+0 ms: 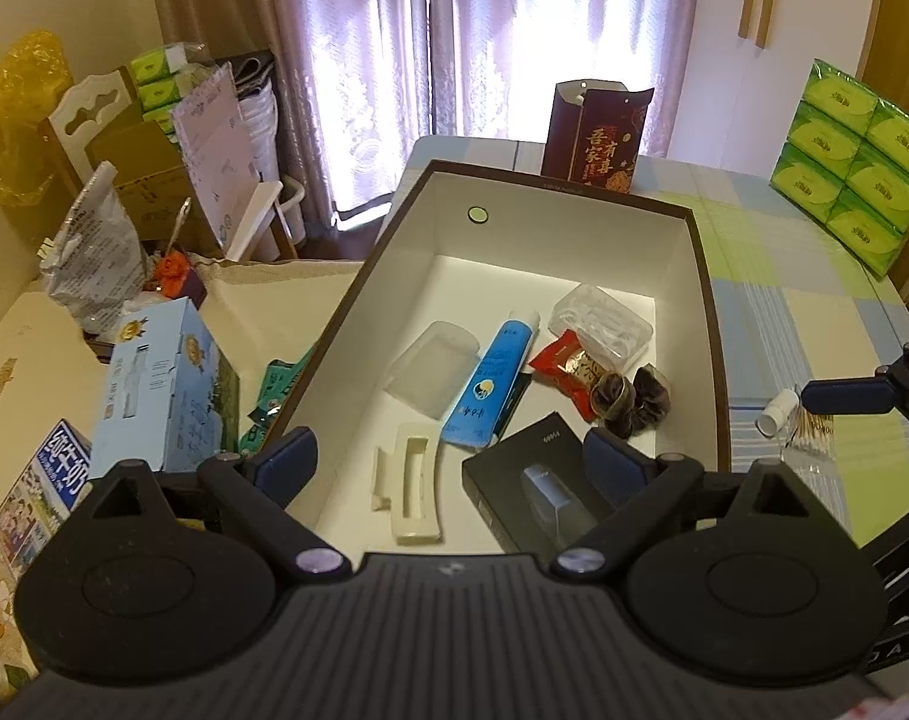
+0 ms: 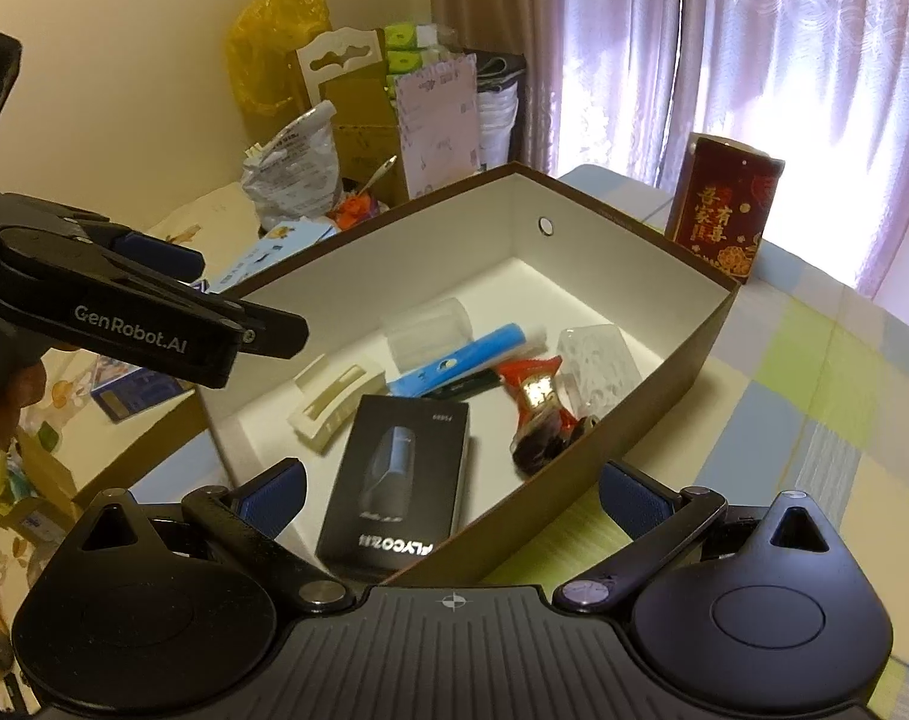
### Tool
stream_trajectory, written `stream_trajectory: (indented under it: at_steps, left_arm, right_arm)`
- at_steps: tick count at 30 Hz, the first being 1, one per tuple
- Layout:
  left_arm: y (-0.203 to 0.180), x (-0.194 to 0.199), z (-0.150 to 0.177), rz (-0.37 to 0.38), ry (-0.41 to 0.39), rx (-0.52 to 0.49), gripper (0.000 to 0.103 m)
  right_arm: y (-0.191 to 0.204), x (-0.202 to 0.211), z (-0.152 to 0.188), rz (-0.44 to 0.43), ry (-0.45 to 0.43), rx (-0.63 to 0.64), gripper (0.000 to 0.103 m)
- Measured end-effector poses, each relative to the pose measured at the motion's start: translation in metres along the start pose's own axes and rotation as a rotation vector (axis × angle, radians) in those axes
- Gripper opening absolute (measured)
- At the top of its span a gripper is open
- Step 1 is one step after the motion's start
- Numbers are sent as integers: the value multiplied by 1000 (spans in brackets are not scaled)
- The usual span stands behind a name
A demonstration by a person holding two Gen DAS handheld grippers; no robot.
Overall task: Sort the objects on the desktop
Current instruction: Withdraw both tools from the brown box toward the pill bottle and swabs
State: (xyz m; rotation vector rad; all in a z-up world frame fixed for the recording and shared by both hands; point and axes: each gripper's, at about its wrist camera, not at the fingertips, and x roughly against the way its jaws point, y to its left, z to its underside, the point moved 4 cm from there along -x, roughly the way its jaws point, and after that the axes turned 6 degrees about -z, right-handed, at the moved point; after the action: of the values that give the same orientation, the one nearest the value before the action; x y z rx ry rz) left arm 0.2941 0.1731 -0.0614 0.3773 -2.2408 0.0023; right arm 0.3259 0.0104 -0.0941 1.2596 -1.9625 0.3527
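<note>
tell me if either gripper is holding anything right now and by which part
Nothing is held. The left gripper hangs open over the brown cardboard box with white inside, jaws apart and empty. The right gripper is open and empty too.

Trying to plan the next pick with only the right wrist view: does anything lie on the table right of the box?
Observer: Yes. The left wrist view shows a small white bottle lying on the checked cloth, just right of the box.
Operator: Anything beside it?
Observer: A clear packet of cotton swabs, right next to the bottle.
Operator: Is the left gripper free?
Observer: Yes, the left gripper is wide open and empty, above the box's near end.
</note>
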Motion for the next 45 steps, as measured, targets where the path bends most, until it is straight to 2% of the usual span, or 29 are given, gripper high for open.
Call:
stream_trajectory:
  at_steps: [15,28,32,38,45]
  left_arm:
    - [-2,54,38,-51,-12,51,94]
    - [-24,86,77,-94,18,98,94]
    - [-36,88,95,-97,53,115,94]
    - [-60,87,121,-60,112,144,94]
    - [-96,78,133,-8,159,110,93]
  right_arm:
    - [23,33,28,-53,-6,53,101]
    - [18,55,62,-115,28,69,101]
    - [8,60,79,-126,60,41,101]
    - [-13,68,109,-136,114,-35,101]
    - [-47,81,136,-98,148,-147,101]
